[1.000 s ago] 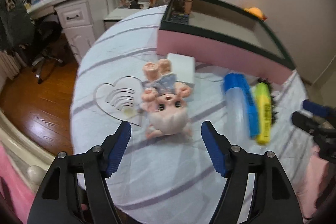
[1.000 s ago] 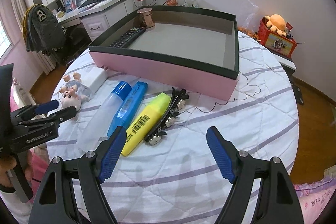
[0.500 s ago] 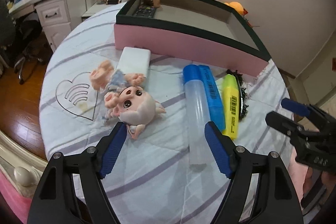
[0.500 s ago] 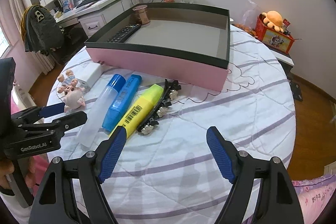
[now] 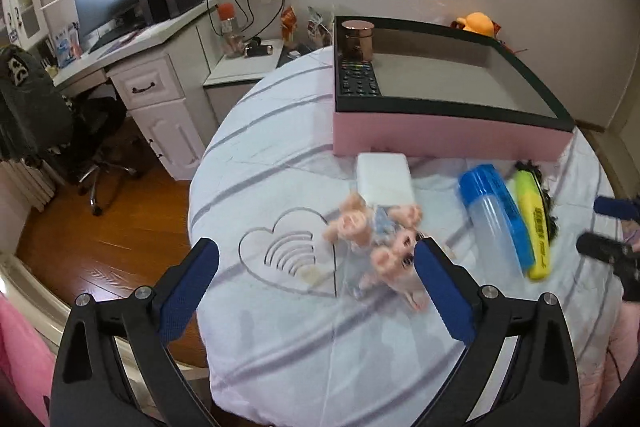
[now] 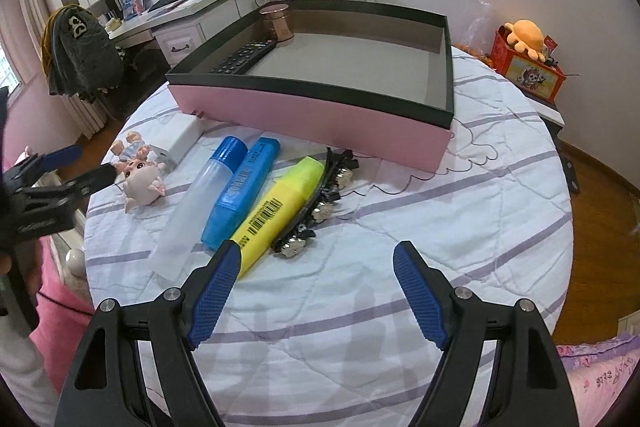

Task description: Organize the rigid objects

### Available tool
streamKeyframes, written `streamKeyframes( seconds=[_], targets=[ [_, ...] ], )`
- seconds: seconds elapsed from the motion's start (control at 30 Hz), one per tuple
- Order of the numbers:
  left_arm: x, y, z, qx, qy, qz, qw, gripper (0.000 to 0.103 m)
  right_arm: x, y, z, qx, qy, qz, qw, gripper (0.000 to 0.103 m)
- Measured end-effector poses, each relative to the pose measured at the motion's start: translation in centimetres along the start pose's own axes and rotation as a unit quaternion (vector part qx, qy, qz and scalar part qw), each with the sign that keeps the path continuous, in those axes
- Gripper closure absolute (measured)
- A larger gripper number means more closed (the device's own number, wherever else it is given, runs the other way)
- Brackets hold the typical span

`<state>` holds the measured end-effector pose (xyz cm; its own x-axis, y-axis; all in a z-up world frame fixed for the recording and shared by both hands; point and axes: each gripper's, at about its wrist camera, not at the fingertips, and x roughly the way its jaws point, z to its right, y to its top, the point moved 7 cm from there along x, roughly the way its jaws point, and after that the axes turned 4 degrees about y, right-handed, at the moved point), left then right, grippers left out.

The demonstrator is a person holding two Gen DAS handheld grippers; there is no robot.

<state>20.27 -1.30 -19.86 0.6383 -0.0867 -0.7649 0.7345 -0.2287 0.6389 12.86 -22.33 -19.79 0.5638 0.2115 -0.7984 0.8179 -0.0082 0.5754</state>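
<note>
Left gripper (image 5: pixel 316 279) low in the frame, fingers spreading wide and gripping nothing, pig doll (image 5: pixel 384 247) lying on the tabletop (image 5: pixel 280 339) just inside the right finger. Right gripper (image 6: pixel 316 291) at bottom centre, fingers apart, empty, yellow highlighter (image 6: pixel 280 215) near its left fingertip.

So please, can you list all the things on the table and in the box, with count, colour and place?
box: 1, pink with dark rim, back of table
remote: 1, black, inside box
cup: 1, copper, box corner
pig doll: 1, pink, table left
white block: 1, beside doll
clear tube: 1, blue cap
markers: 2, blue, yellow, side by side
hair clip: 1, black, beside yellow marker
left claw: opening, nothing held
right claw: open, empty
</note>
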Motion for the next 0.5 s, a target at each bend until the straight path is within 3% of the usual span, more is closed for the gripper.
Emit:
streamKeyframes(
  seconds=[0.07,0.27,0.5],
  targets=[
    [0.4,0.3,0.2,-0.004,-0.024,-0.001,0.9997,0.004,0.1,0.0,-0.5,-0.004,0.004,0.0,1.0,0.023],
    [-0.4,0.6,-0.4,-0.014,-0.046,0.008,0.9988,0.004,0.2,1.4,-5.5,-0.052,0.057,0.036,0.996,0.023],
    [-2.0,-1.3,-3.6,-0.004,-0.028,0.012,0.9995,0.001,3.3,2.3,-12.0,-0.143,0.087,0.026,0.986,0.023]
  ],
)
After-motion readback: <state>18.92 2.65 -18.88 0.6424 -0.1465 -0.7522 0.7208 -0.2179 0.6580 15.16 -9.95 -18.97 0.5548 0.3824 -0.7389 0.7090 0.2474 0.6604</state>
